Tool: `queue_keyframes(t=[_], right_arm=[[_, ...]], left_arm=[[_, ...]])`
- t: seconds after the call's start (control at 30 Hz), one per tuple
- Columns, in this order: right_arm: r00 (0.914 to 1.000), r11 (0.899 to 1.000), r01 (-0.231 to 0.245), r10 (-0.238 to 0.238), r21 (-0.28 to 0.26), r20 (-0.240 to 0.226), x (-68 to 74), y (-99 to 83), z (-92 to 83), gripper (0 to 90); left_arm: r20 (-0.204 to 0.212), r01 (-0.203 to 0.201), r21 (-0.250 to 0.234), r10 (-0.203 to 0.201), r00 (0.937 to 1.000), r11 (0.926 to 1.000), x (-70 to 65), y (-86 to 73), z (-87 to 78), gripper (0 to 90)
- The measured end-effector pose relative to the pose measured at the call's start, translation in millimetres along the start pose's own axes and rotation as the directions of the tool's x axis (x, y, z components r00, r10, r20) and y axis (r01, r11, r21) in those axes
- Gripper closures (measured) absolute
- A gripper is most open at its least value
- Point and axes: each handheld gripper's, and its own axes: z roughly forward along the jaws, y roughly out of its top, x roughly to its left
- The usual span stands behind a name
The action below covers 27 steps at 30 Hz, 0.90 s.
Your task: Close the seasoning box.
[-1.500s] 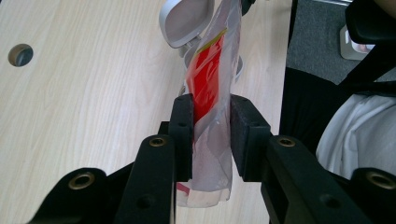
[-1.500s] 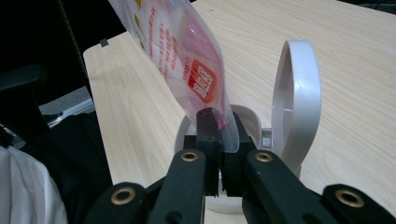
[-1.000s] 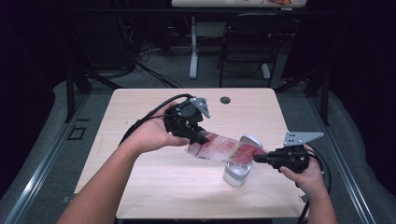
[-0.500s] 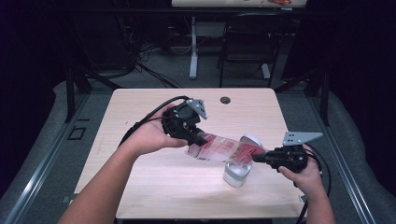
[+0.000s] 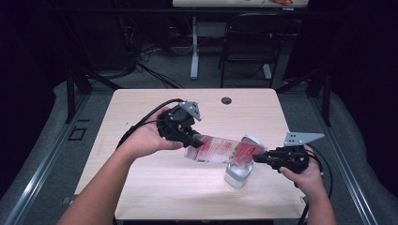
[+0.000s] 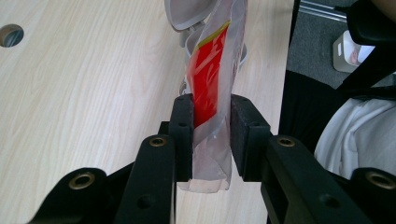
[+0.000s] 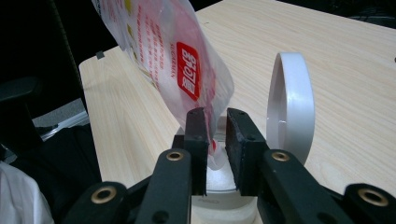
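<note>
A clear plastic bag with red print hangs slanted over the light wooden table. My left gripper is shut on the bag's upper end, with both pads pressing on the film. The bag's lower corner points into a white container whose round lid stands flipped up. My right gripper has just been opening. The bag's thin corner still sits between its pads, with a gap on each side.
A round cable hole sits near the table's far edge. A chair and a desk leg stand on the dark floor behind the table. A small white box lies on the floor beside the table.
The right gripper's jaws have parted around the bag's lower corner. Both hands, the bag and the container stay where they were.
</note>
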Motion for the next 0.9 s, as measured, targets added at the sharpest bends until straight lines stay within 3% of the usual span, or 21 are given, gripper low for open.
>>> queue_keyframes(t=[0.9], right_arm=[[0.9997,0.999,0.000,0.001,0.041,-0.024,-1.4,-5.0,15.9,78.2]], left_arm=[[0.011,0.040,-0.021,-0.040,0.9991,0.9990,5.1,-23.5,8.1,71.9]])
